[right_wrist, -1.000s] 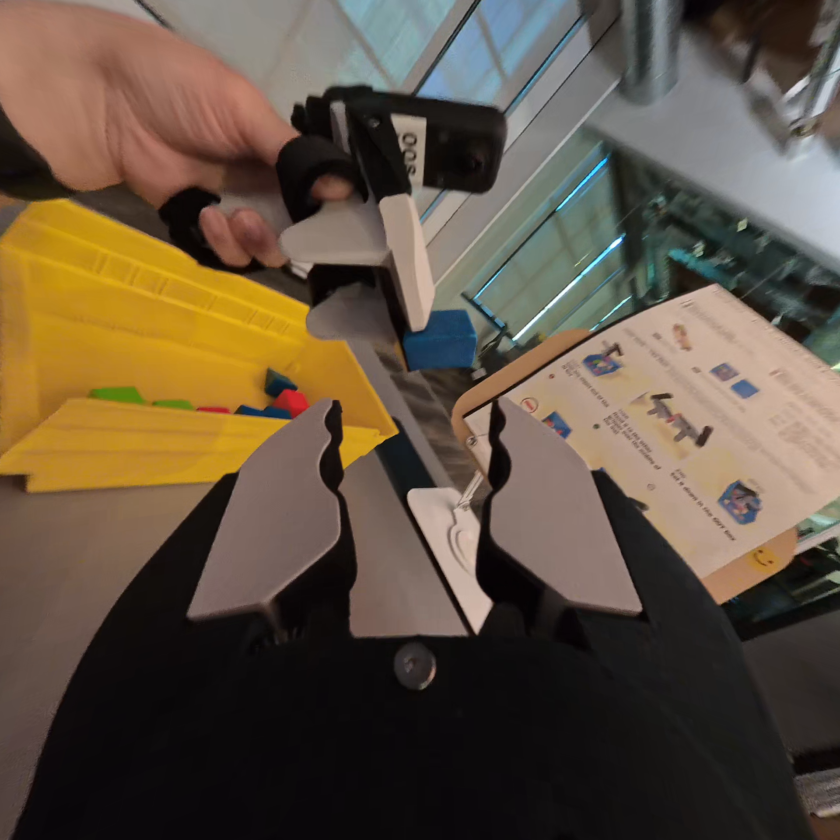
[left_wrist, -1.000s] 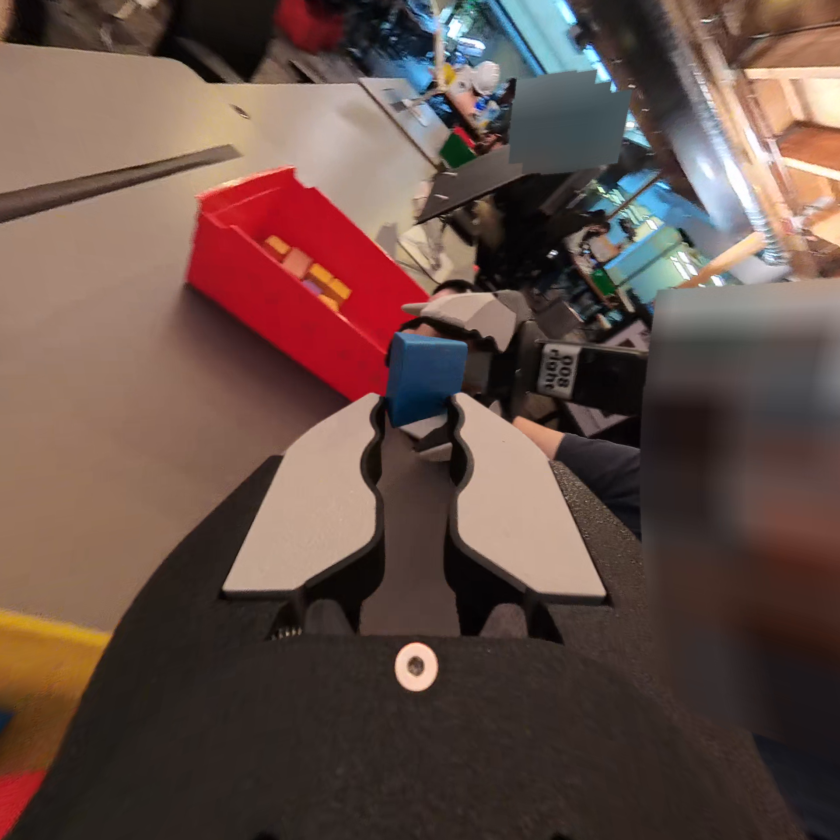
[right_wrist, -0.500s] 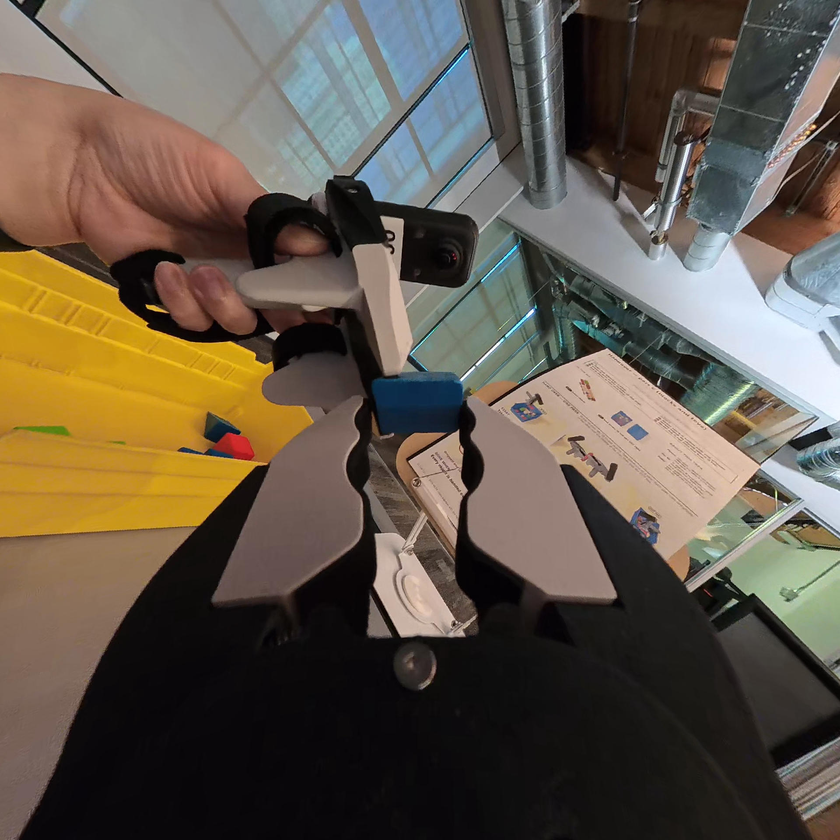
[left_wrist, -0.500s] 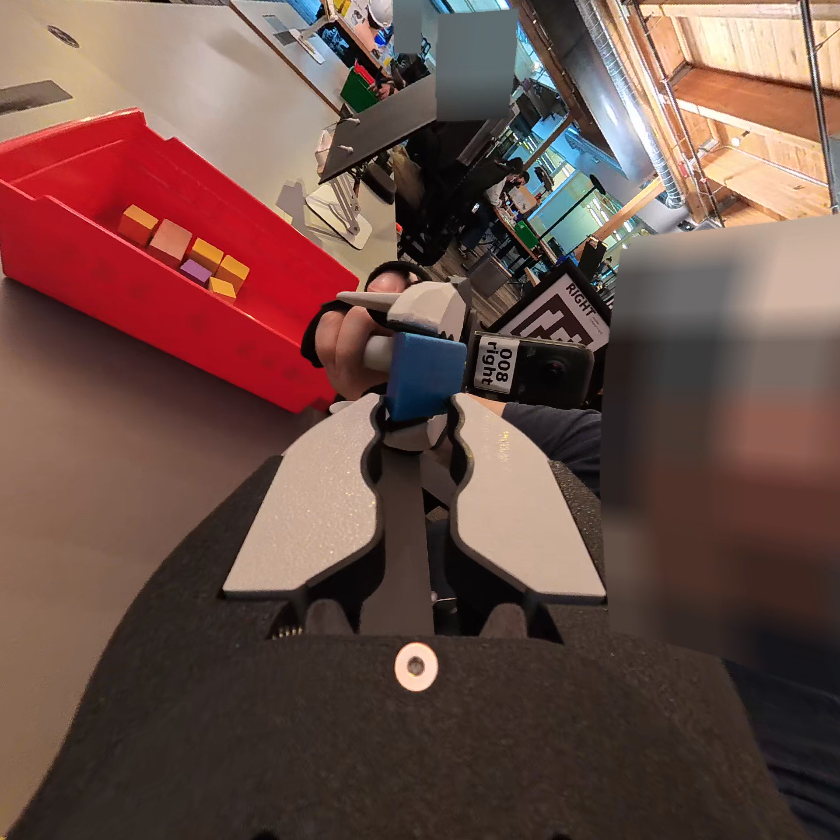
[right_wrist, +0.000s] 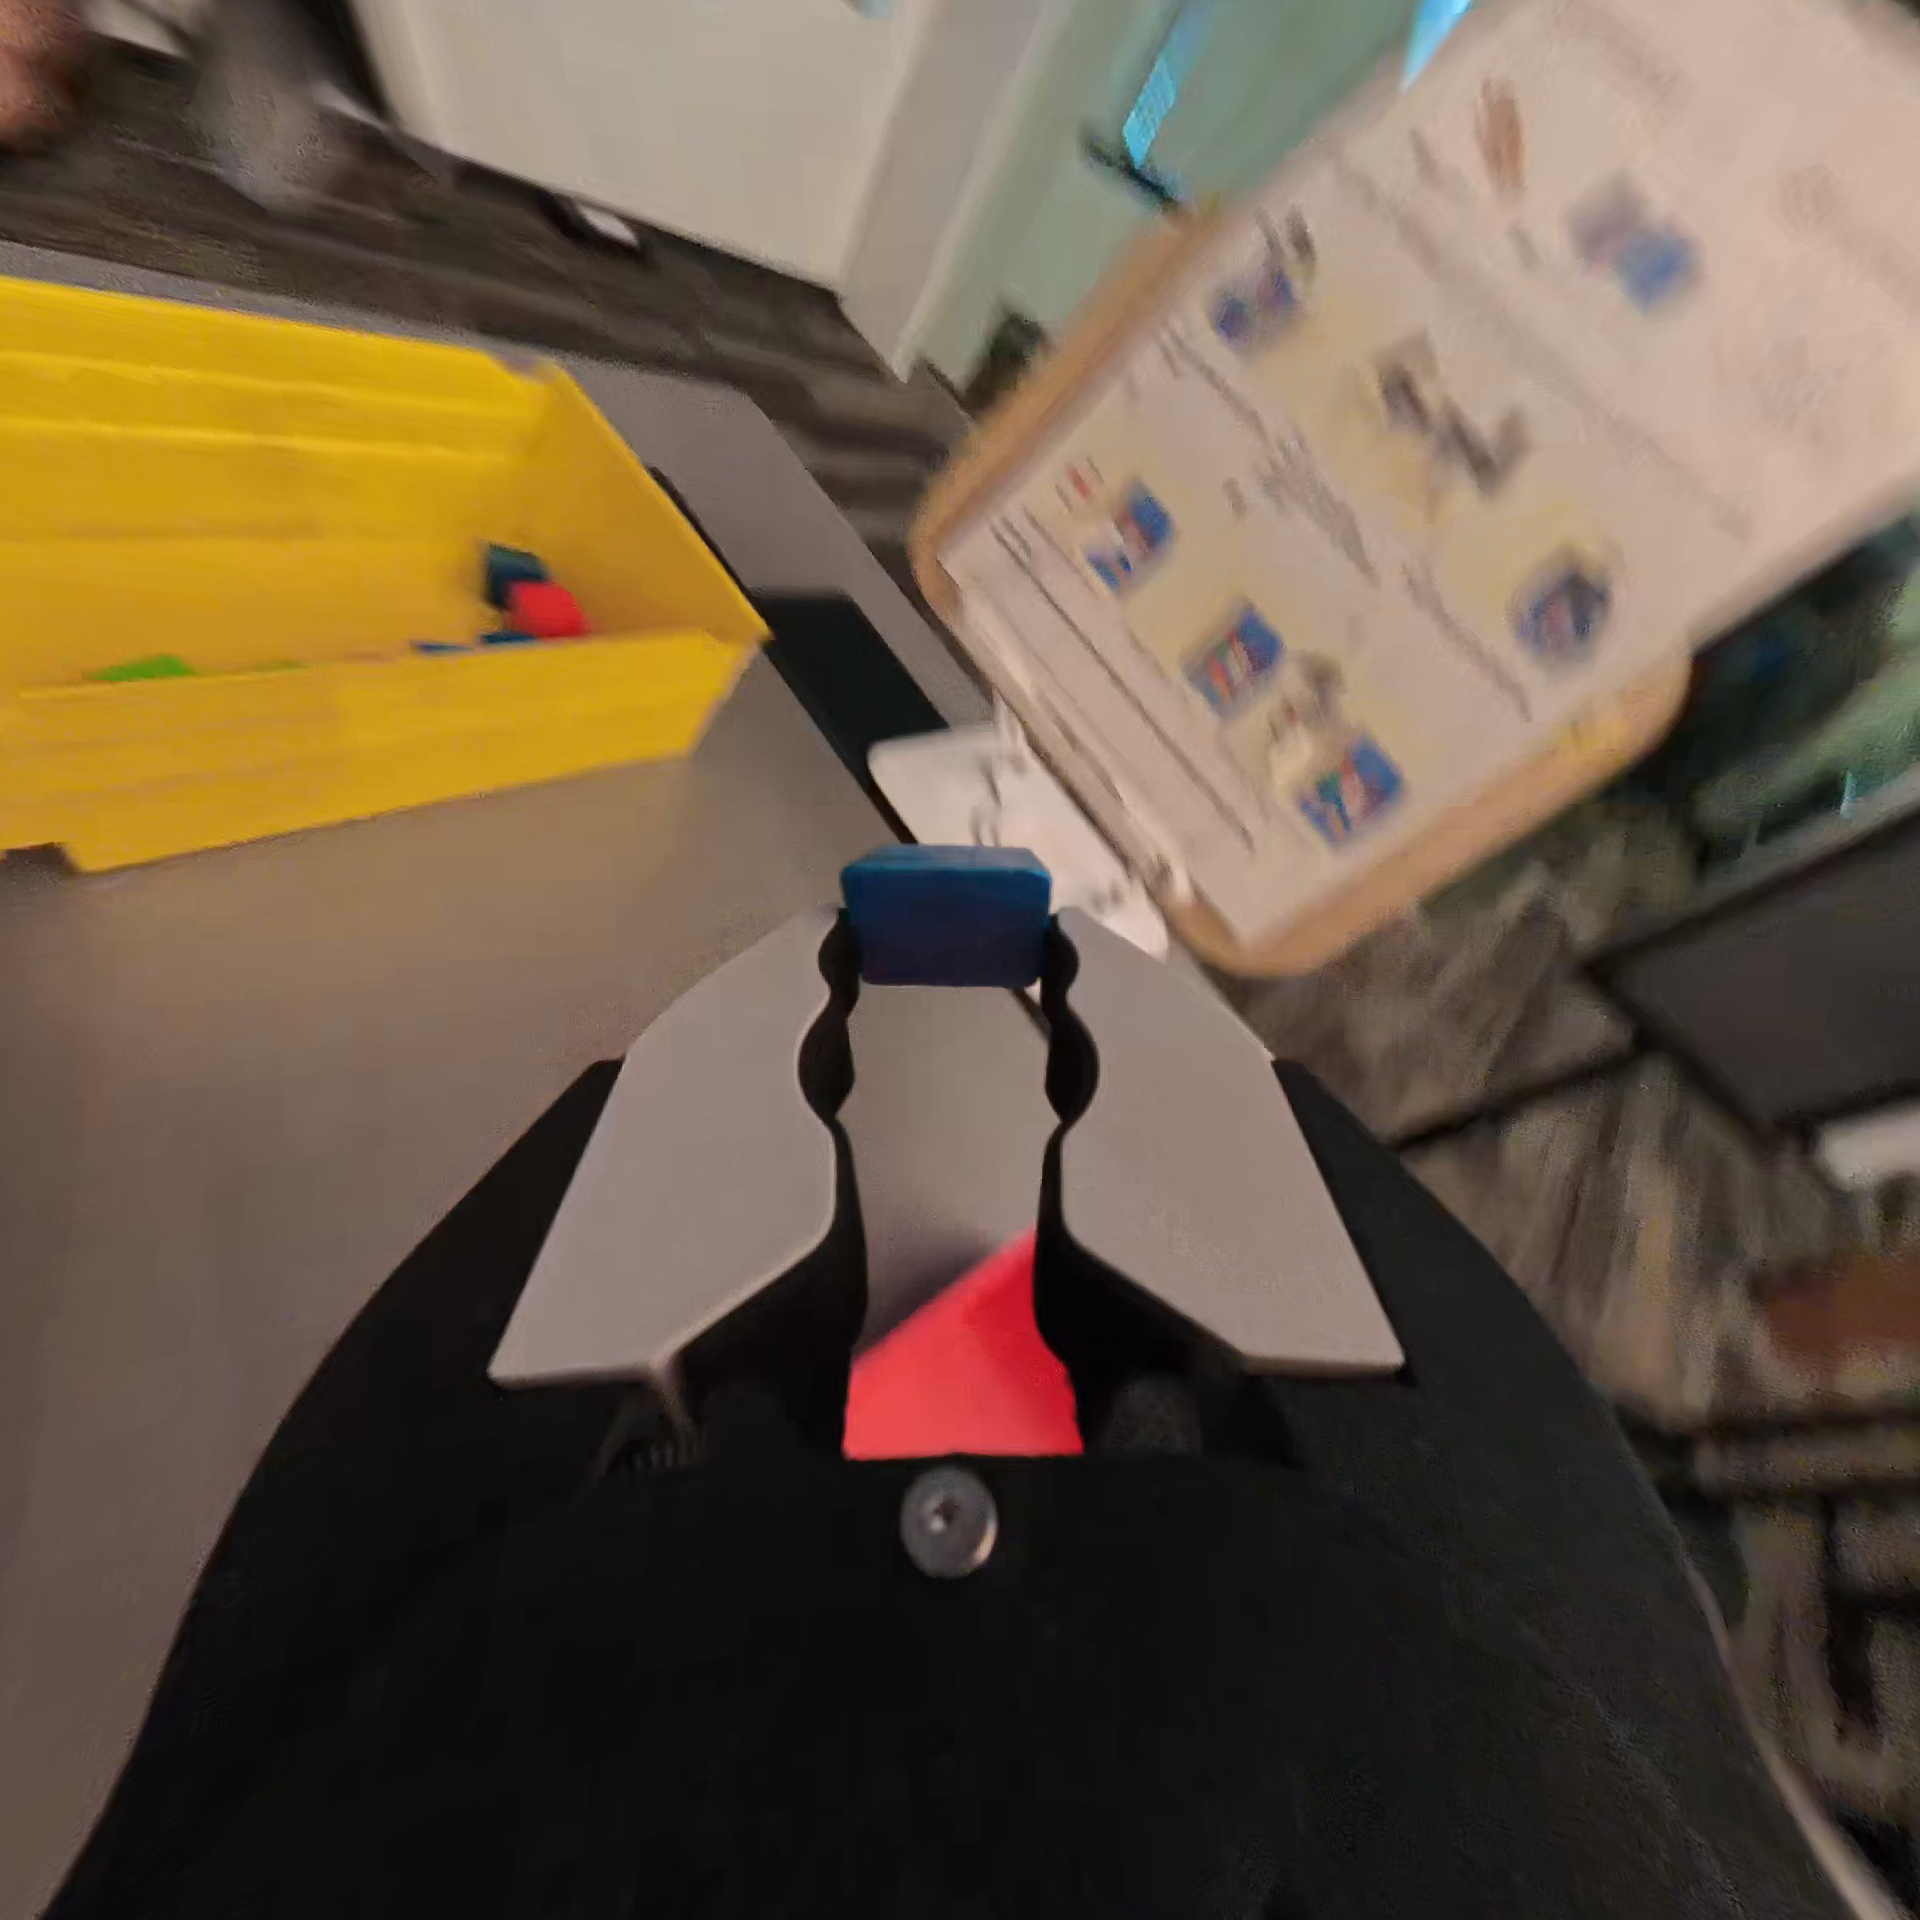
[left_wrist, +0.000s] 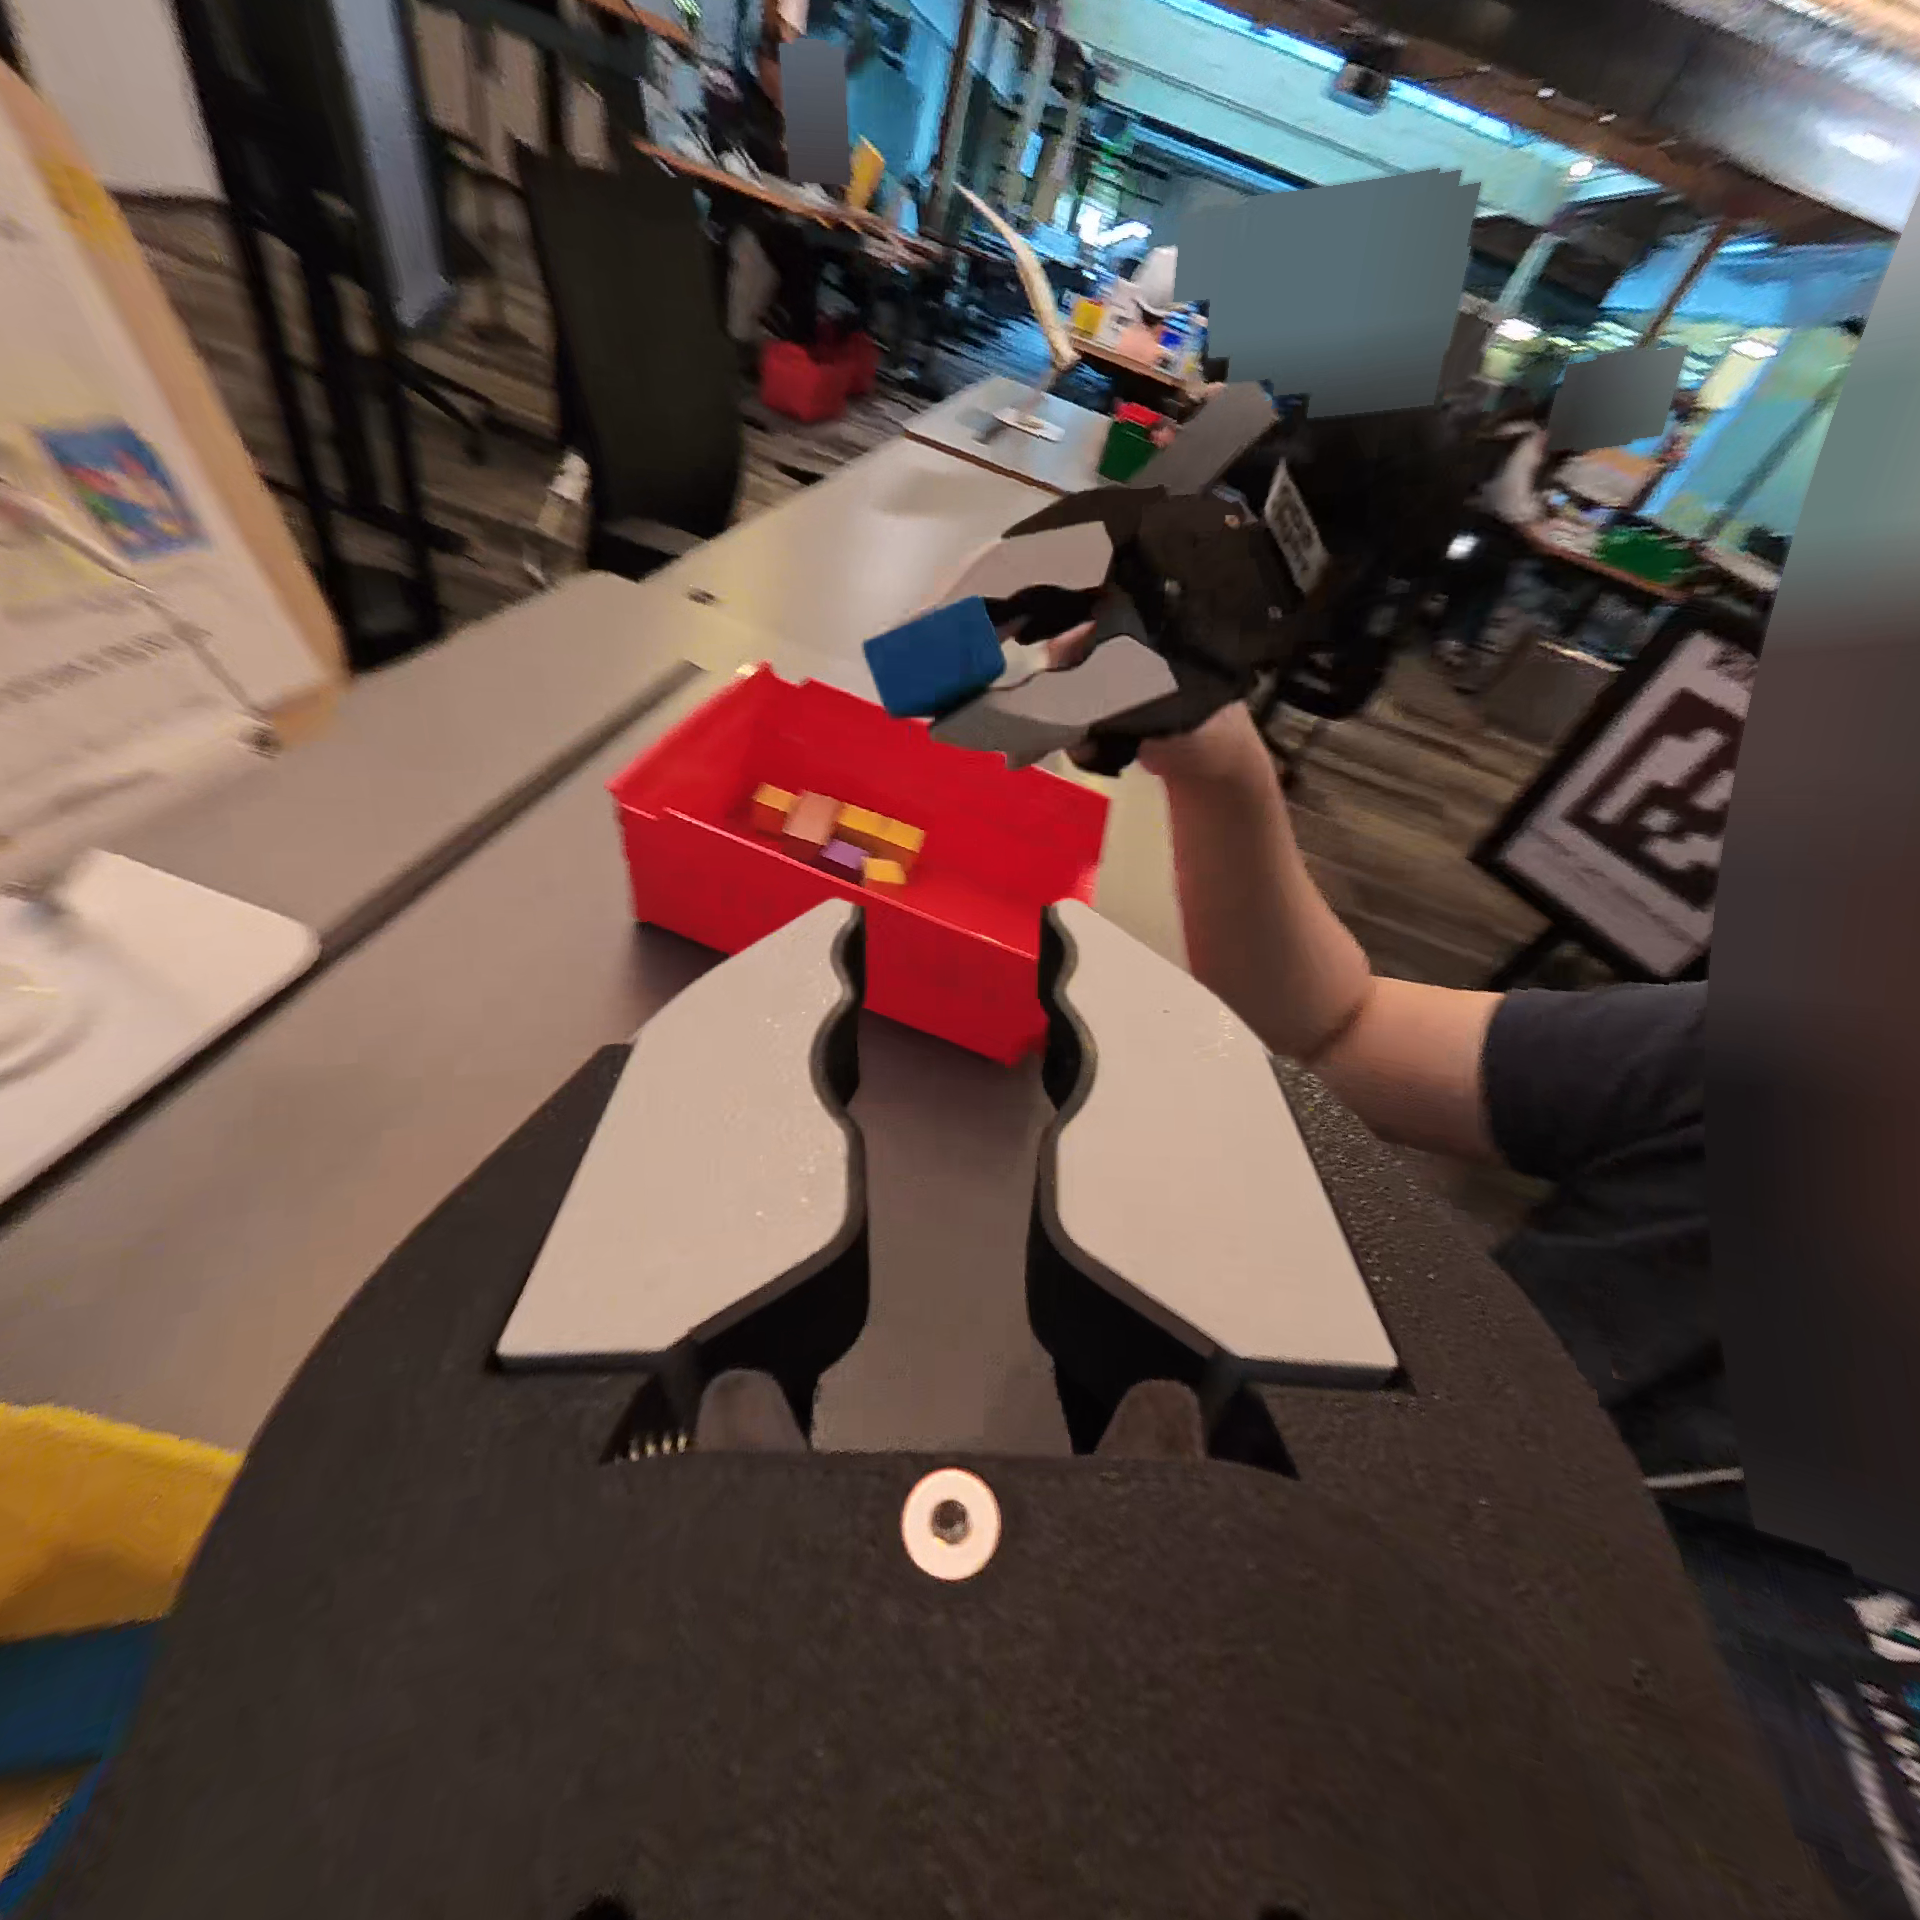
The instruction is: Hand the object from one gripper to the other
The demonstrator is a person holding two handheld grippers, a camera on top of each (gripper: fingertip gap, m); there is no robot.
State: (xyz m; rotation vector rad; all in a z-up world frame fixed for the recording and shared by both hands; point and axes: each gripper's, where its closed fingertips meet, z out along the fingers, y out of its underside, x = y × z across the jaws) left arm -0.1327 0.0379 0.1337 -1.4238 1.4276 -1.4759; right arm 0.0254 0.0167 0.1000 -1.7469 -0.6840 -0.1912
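While the grey table [left_wrist: 312, 1091] stretched under both views, the largest container on it was the yellow bin [right_wrist: 312, 727], well to the left in the right wrist view, with a red block [right_wrist: 545, 608], a dark blue block [right_wrist: 509, 566] and some green pieces [right_wrist: 140, 668] lying in its trough. Across the table, the red bin [left_wrist: 935, 966] sat just beyond the left gripper [left_wrist: 951, 914], and held a small cluster of orange, yellow, pink and purple blocks [left_wrist: 842, 831] near its middle. A tilted instruction board [right_wrist: 1403, 520] stood on a white base off the far table edge, too blurred to make out.

That left gripper was empty, its fingers spread wide apart and pointed straight at the red bin's near wall. Up and to the right of it, above the bin's far rim, the right gripper [left_wrist: 997, 665] was held in a person's hand [left_wrist: 1164, 727], closed on the blue block [left_wrist: 933, 657]. From the right wrist view the blue block [right_wrist: 943, 914] was pinched at the very fingertips of that gripper [right_wrist: 943, 930], its broad faces against the pads and its far end sticking out past them.

Judged from this, the handover looked complete, and the right gripper was the only one near the block. A tip-only pinch could let the block slip if jolted. With a corner of the red bin [right_wrist: 956, 1361] showing below its jaws, a drop into that bin seemed the likely next move.
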